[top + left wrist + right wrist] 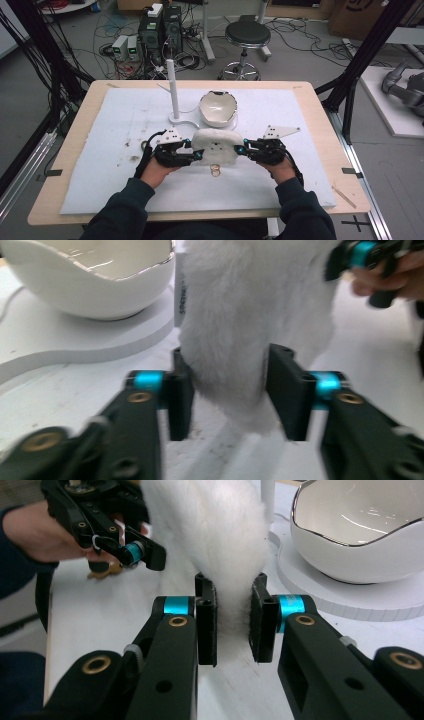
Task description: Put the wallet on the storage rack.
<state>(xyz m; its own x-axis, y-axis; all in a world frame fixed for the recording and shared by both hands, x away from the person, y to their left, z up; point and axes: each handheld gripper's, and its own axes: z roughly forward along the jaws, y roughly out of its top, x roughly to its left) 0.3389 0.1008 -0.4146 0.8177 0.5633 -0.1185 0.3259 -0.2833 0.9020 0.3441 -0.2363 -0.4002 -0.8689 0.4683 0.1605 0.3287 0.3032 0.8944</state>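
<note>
Fluffy white cloth (215, 146) pinched between both grippers' narrowed fingers (206, 620), left (228, 390) and right (233, 622).

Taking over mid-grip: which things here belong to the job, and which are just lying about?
In the job: white fluffy pad, pinched by left gripper and right gripper.
Lying about: white bowl, white post stand, small ring, stool.

A lab: cables (100, 30) sprawl over the grey floor (300, 55), beside electronics boxes (160, 27), a stool (247, 36) and black rig frames (367, 50).

Black gripper (232, 625) jaws, cyan collars, brass screws, dark sleeves (125, 207).
</note>
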